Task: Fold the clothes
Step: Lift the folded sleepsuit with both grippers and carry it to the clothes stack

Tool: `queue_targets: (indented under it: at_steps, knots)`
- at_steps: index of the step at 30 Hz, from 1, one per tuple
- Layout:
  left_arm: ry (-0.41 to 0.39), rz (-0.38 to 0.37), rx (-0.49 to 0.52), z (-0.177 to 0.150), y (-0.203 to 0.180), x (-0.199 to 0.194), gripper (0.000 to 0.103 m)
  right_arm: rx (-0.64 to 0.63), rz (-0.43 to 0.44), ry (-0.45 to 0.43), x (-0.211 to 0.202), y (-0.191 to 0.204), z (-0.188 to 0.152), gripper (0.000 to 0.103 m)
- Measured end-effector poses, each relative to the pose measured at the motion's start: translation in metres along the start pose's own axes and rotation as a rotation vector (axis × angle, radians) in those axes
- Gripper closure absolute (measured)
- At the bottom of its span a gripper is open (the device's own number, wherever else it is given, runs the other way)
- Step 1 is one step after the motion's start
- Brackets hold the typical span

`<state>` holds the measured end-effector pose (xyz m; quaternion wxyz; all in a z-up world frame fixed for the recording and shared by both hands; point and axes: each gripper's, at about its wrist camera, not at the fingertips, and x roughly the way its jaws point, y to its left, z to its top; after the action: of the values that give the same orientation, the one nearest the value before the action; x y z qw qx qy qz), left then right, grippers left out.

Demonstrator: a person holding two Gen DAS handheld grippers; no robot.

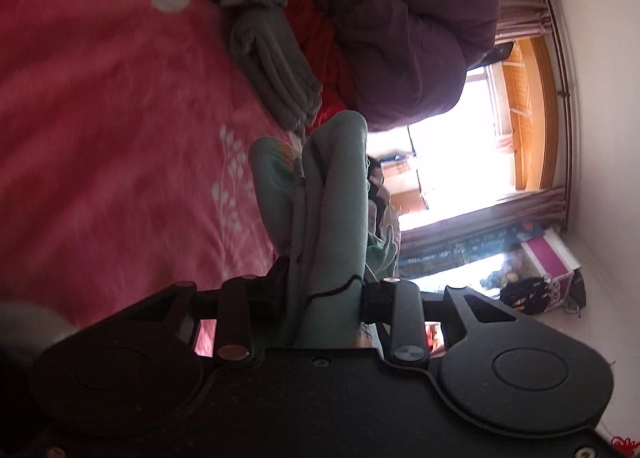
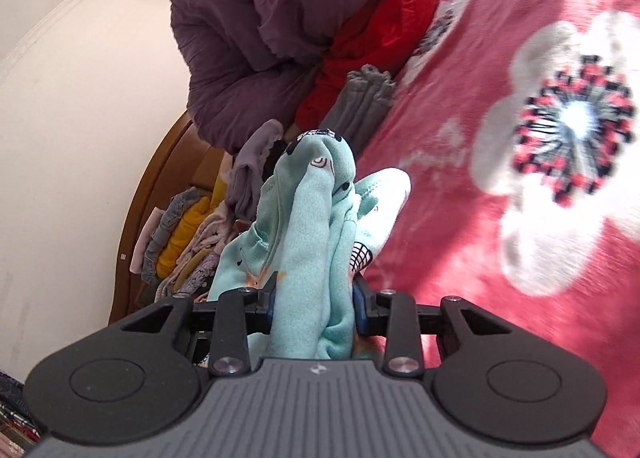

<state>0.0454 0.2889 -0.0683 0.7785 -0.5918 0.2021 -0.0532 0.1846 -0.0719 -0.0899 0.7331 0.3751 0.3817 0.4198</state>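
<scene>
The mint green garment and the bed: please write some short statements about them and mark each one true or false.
1. Both grippers are shut on the mint green garment. True: the left gripper and the right gripper each clamp bunched folds of it.
2. The bed cover is plain blue. False: it is pink-red with big white flowers.
3. A purple quilt is heaped at the far side of the bed. True.
4. The folded grey cloth lies on top of the purple quilt. False: it lies on the bed cover, beside a red cloth.
5. The mint green garment lies flat and neatly folded. False: it is bunched up in the grippers.
</scene>
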Motion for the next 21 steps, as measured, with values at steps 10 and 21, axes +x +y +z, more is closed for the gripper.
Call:
queue_targets:
  at_steps: [10, 21]
  knots:
    - [-0.238, 0.056, -0.034, 0.067, 0.054, -0.038, 0.068, -0.058, 0.119, 0.198, 0.163, 0.035, 0.03, 0.067]
    - [-0.131, 0.134, -0.114, 0.069, 0.123, -0.051, 0.044, 0.017, -0.038, 0.172, 0.167, -0.019, -0.02, 0.04]
